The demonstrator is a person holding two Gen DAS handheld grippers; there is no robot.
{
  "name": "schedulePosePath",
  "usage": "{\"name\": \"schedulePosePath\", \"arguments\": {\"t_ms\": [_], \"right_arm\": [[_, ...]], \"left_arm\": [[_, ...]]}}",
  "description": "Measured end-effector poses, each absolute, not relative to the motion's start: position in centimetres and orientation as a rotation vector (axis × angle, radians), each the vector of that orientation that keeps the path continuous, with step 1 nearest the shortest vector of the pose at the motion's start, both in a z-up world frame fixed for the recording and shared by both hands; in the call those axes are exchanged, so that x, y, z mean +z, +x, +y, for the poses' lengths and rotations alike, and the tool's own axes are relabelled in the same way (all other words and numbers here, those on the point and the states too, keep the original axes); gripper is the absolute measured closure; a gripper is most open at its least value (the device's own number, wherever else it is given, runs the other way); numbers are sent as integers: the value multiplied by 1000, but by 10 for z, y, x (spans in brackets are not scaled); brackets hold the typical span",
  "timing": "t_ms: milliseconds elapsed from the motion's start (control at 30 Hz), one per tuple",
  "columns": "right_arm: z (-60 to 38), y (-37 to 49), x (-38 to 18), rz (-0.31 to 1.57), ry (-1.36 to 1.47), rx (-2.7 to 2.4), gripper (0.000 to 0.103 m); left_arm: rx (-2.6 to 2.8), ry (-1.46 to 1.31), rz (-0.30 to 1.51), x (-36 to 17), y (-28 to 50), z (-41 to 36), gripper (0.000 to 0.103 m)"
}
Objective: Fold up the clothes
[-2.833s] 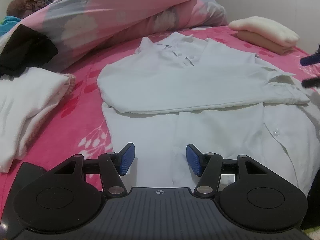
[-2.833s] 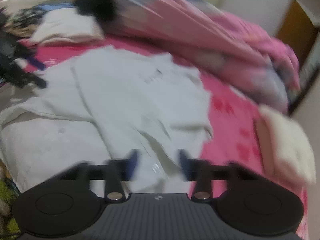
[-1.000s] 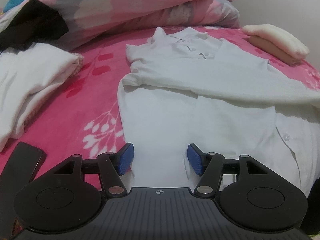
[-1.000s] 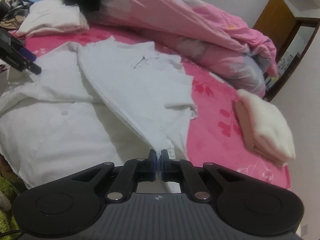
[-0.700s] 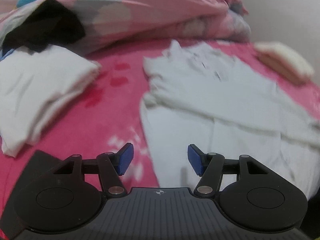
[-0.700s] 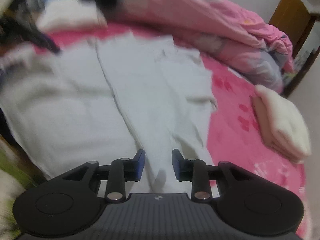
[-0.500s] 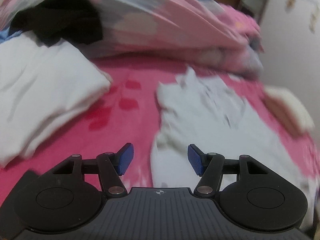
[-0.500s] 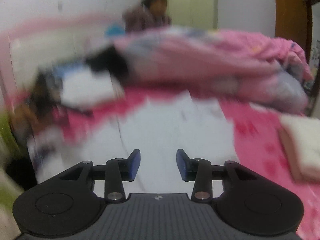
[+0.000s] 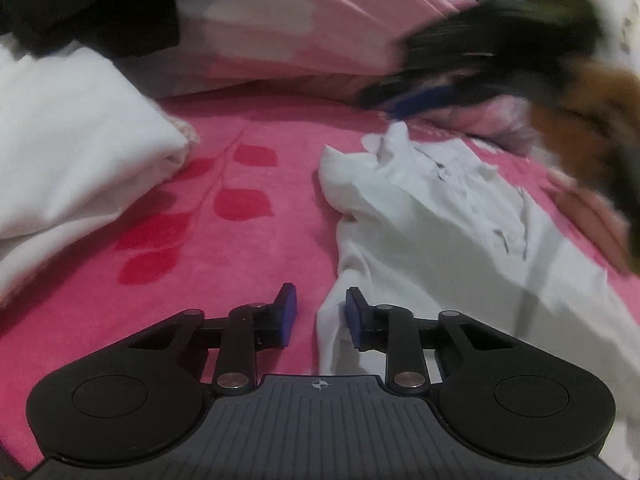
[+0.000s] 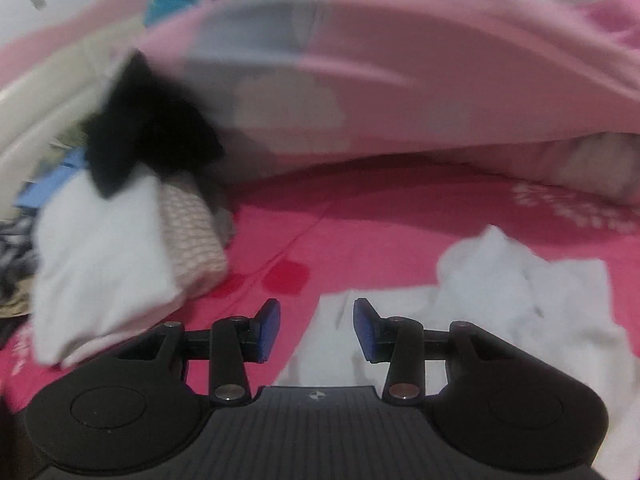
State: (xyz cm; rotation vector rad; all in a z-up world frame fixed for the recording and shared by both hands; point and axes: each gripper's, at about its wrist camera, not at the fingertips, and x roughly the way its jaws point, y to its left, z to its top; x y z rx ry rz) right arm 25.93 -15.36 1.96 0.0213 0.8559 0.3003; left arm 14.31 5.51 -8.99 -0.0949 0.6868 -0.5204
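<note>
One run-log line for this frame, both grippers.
left gripper: closing on edge of white collared shirt | right gripper: open, empty, over shirt | bed: pink floral sheet

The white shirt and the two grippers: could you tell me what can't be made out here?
- Left wrist view: right gripper is a motion-blurred streak; its jaws are unreadable.
- Left wrist view: white shirt is cut off by the right edge.
- Right wrist view: the shirt's near part hides behind the gripper body.

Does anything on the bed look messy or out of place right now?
Yes. The white shirt lies rumpled on the pink sheet, its collar end bunched up rather than flat. A black garment is also draped loosely over the stacked clothes behind.
</note>
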Motion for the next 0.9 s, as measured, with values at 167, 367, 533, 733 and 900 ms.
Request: {"name": "schedulePosePath", "arguments": {"t_ms": [167,367,533,733,900], "right_arm": [[-132,310,-23,976,-26,247,60],[-133,316,-51,1039,-32,199,100],[-164,284,-37,859,163,195,101],[-187,279,-60,799,340,159,101],[-194,282,-86,776,424,147,101]], "left_arm": [[-547,-198,697,-98,148,70,87],[-531,-291,719,-101,149,81,100],[-509,-333,733,-102,148,86,102],[-488,-327,730,-101,143,87,102],[-486,-336,735,-102,144,88,102]]}}
